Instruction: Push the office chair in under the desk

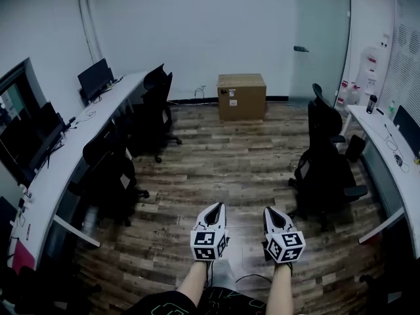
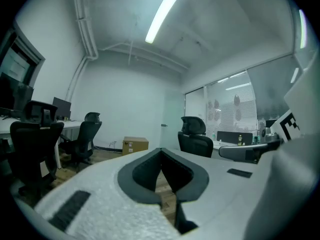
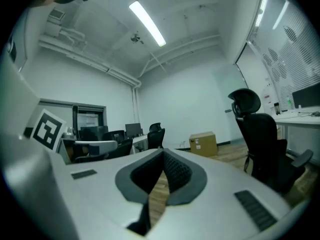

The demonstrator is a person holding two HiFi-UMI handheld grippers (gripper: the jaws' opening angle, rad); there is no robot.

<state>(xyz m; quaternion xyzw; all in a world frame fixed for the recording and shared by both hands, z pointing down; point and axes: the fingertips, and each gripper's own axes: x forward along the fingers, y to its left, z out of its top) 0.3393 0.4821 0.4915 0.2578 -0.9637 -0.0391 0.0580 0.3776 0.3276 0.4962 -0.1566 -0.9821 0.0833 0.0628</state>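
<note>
The office chair that I take to be the job stands on the right of the room, beside the white desk but not tucked under it. Its seat is out over the floor, which is why it needs a shove. It is black, with a tall curved back, a headrest, armrests and a wheeled base, so I expect it to roll easily on the wood-plank floor. My left gripper and right gripper sit side by side low in front of me, pointing level and well apart from the chair. Both have their jaws shut with nothing between them, the dark ribbed pads meeting at the tips inside grainy white shells. I judge that shut jaws suit this, giving a blunt nose to press with. A cardboard box sits by the far wall
</note>
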